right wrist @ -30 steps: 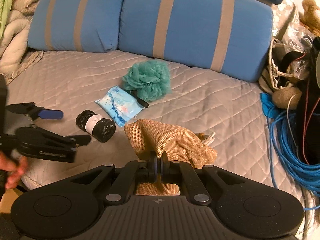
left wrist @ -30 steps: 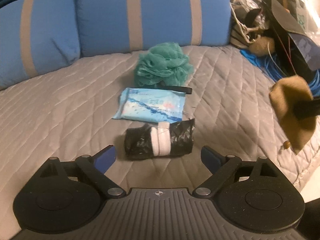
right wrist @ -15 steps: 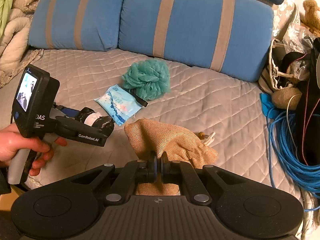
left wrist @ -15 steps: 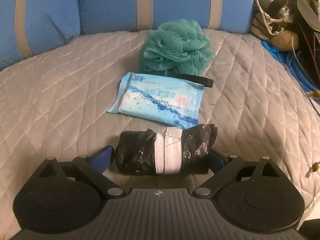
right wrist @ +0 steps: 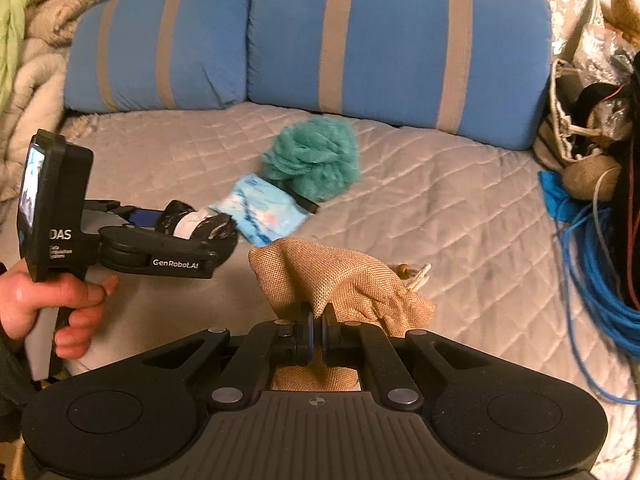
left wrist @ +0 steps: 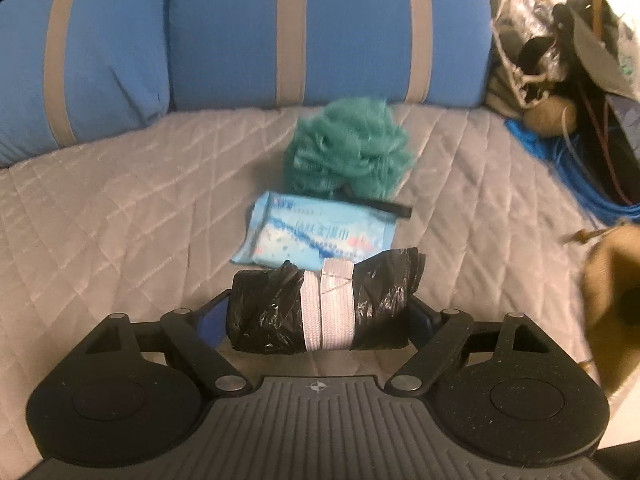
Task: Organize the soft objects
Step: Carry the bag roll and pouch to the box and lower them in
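My left gripper (left wrist: 320, 316) has its jaws closing around the black plastic roll (left wrist: 320, 306), low centre of the frame. It's crinkly, shiny black film cinched with a white elastic band (left wrist: 327, 306), and the blue pads sit at each end of it. My right gripper (right wrist: 317, 330) is pinched tight on the burlap pouch (right wrist: 340, 280), coarse tan weave. Just past the roll are the blue wipes pack (left wrist: 316, 236) and the green bath pouf (left wrist: 348, 150), all on the grey quilt (left wrist: 120, 220).
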